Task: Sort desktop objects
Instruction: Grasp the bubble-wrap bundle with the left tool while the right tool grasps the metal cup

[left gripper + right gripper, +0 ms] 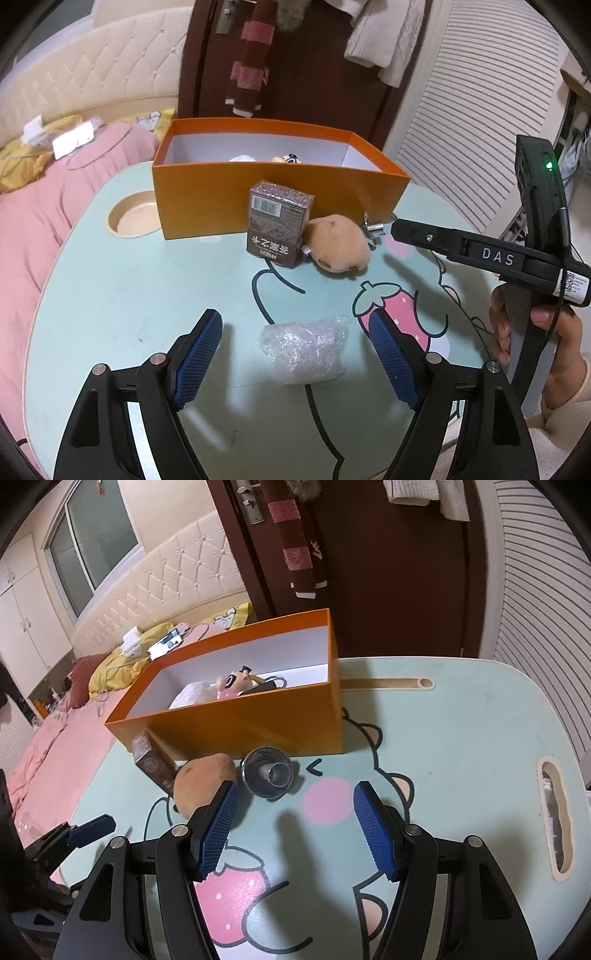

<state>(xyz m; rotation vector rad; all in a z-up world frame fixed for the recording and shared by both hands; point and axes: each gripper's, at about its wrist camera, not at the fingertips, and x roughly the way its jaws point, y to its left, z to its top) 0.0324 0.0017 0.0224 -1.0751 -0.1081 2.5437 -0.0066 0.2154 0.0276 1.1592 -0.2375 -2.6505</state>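
1. The left claw [295, 336] hangs wide open over a mint-green cartoon-print desk [129, 295], its 2 blue-padded fingers [201, 354] on either side of a crumpled wad of bubble wrap [304, 349], which lies on the desk between them with neither pad touching it.
2. Beyond the wrap, a brown carton [279, 223] with a barcode stands upright just in front of an open orange box [273, 195], and a tan plush toy [338, 243] lies against the carton's right side.
3. The right claw [293, 825] is also spread wide and holds nothing, poised above the pink cheek of the printed cartoon.
4. In the right wrist view, a small clear glass [269, 773] lies on its side just ahead of the open claw, near the orange box [251, 731] front wall and just right of the tan plush toy [203, 779]; the left pad overlaps the plush in this view.
5. Inside the box, a small cartoon doll [236, 685], something white and a dark item are visible.
6. In the left wrist view, the right claw [397, 229] reaches in from the side, gripped by the person's hand [535, 332].
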